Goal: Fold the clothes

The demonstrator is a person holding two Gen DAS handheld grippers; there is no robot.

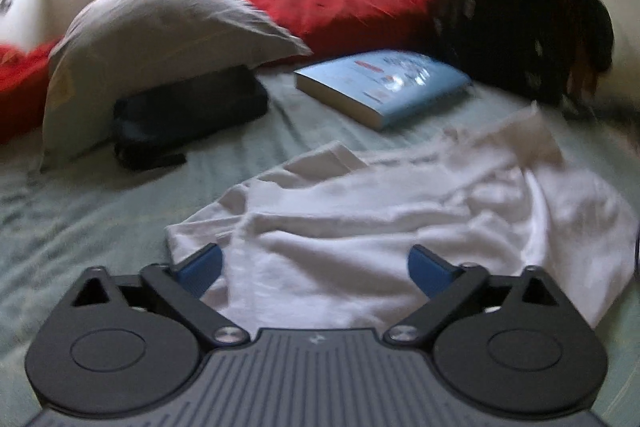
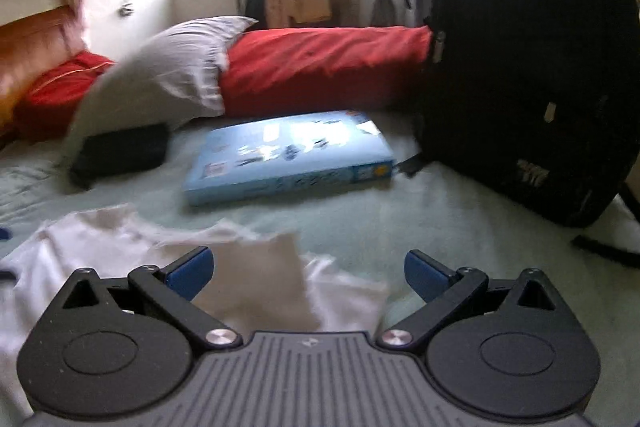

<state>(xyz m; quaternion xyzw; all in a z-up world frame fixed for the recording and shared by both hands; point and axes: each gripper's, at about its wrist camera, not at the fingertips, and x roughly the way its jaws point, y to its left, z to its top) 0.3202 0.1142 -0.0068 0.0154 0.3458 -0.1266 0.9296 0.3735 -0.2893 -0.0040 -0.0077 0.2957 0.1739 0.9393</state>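
The left gripper (image 1: pixel 314 269) and right gripper (image 2: pixel 306 273) both hung spread and empty over the crumpled white garment (image 1: pixel 400 211) on the bed (image 1: pixel 100 211), seemingly positioned to grab its edges.

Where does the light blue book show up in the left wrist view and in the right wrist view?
Left wrist view: the blue book lies right of centre in the upper half, beyond the white garment.
Right wrist view: the book lies near the centre, left of the black backpack.
Shared landmark: the red bolster lies behind the book in both.
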